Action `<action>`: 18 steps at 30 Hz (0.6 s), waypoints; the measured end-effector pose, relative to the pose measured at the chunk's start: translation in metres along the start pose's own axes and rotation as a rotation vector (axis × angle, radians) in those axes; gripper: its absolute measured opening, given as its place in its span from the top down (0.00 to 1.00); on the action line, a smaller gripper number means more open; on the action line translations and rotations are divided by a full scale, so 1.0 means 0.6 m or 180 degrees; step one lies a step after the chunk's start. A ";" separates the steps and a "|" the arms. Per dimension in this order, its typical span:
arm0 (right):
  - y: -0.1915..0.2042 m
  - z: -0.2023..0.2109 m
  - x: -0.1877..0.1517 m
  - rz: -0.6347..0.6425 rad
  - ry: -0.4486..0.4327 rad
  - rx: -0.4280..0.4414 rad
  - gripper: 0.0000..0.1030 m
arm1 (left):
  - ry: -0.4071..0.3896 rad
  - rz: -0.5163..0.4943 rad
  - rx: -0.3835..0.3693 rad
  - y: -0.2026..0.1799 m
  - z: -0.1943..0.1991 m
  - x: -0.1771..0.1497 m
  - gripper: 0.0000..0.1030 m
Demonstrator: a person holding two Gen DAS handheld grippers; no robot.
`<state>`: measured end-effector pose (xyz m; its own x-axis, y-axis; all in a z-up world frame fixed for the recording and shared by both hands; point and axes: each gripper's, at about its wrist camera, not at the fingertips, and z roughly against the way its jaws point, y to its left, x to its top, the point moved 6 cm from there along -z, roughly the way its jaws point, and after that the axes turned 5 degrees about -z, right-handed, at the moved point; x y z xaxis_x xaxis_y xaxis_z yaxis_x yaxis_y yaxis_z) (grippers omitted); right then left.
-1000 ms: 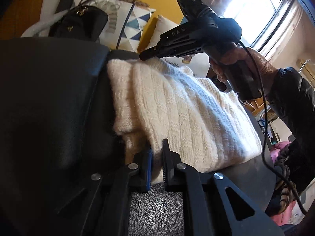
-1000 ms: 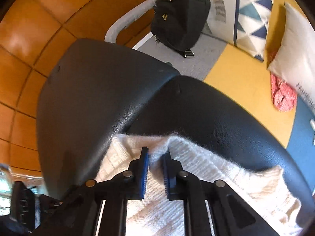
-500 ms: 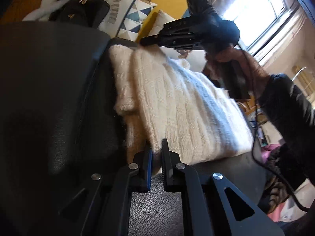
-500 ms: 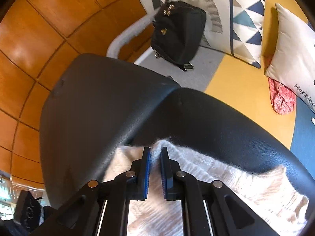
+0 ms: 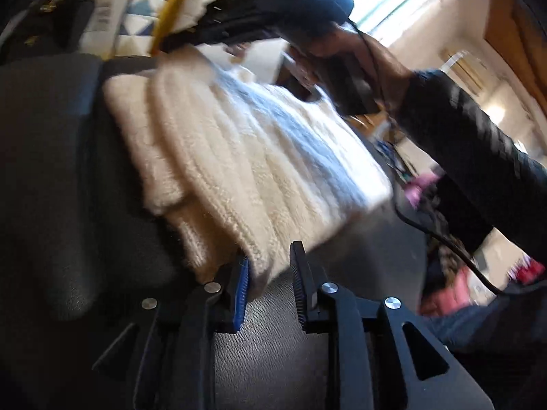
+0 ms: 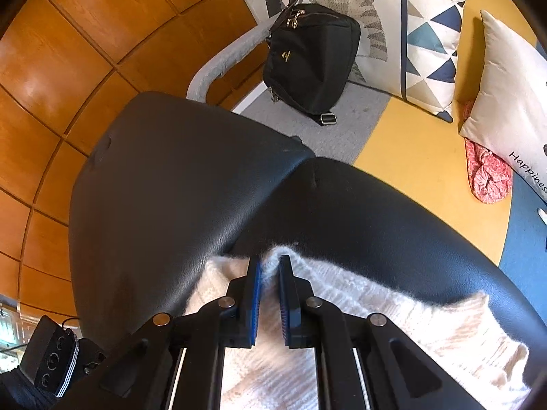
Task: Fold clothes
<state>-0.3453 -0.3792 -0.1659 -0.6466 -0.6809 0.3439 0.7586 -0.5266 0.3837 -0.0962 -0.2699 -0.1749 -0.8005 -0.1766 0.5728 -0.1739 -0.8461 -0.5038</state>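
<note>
Left wrist: ribbed cream sweater [image 5: 246, 157], leather seat [image 5: 51, 171].

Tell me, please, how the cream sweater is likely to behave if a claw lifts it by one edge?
The sweater would probably flop and unfold: it is thick, soft knit lying in loose layers. It looks bulky, so likely heavy enough to sag. Its fuzzy ribbing should grip the right claw well, though the smooth black seat may let it slide.

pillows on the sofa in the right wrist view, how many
2: a triangle-patterned pillow behind the black handbag, and a white lettered pillow at the right edge. More may lie outside the frame.
</note>
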 end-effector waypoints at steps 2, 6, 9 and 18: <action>-0.003 -0.004 0.000 -0.0011 -0.0013 -0.0014 0.92 | 0.0068 -0.0107 0.0125 0.006 0.004 -0.011 0.94; -0.011 -0.019 -0.005 -0.0035 0.0014 -0.0061 0.92 | 0.0179 -0.0197 0.0213 0.001 0.003 -0.040 0.96; -0.017 -0.028 -0.008 -0.0063 0.0031 -0.0086 0.92 | 0.0175 -0.0160 0.0241 0.000 0.002 -0.040 0.96; -0.009 -0.009 -0.010 -0.0147 -0.0041 0.0023 0.89 | -0.0006 0.0293 0.0179 0.011 0.025 -0.038 0.79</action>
<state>-0.3451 -0.3752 -0.1748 -0.6820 -0.6493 0.3365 0.7273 -0.5536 0.4057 -0.0703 -0.2793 -0.1816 -0.8104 -0.2558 0.5270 -0.0672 -0.8531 -0.5174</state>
